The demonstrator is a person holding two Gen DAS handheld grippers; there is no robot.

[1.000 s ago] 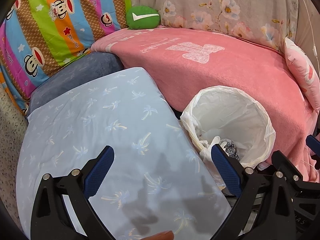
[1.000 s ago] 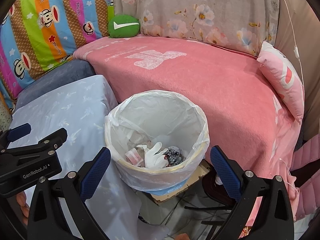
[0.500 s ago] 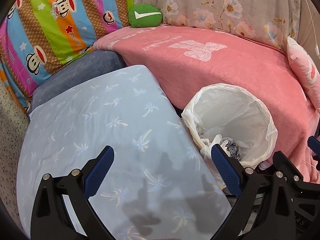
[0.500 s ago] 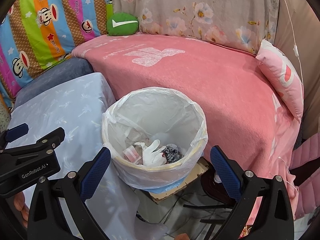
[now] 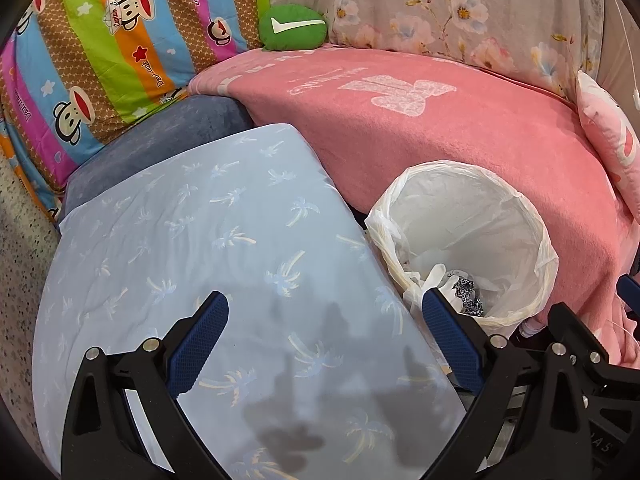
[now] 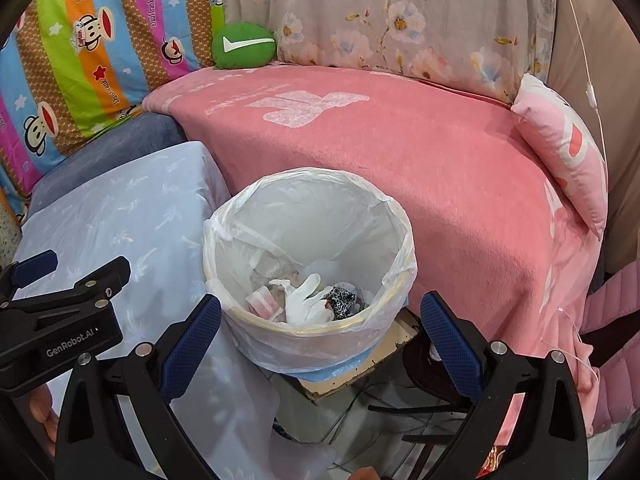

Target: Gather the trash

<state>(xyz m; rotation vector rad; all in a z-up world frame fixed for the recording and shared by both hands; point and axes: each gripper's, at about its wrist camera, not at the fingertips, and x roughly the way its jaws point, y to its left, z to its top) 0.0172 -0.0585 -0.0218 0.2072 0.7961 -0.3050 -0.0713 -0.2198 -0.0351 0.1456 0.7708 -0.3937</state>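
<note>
Both grippers, left (image 5: pixel 323 334) & right (image 6: pixel 320 330), spread wide, empty. Lined bin (image 6: pixel 310 258) already holds scraps (image 6: pixel 310 304); scan the blue cover (image 5: pixel 208 240) & pink blanket (image 6: pixel 400 152) for leftovers.

A sofa fills the room's back, its seat covered by a pink blanket (image 6: pixel 400 152) with a pale printed motif, and a grey floral cloth (image 6: pixel 400 20) hangs over its backrest. At the left a striped cartoon-monkey quilt (image 5: pixel 100 48) leans behind a blue-grey cushion (image 5: pixel 160 144), with a small green pillow (image 6: pixel 244 46) tucked in the corner and a pink pillow (image 6: pixel 564 148) at the blanket's right edge. In front, a pale blue palm-print sheet (image 5: pixel 208 248) drapes a low surface, and speckled floor (image 5: pixel 20 240) shows at the far left.
</note>
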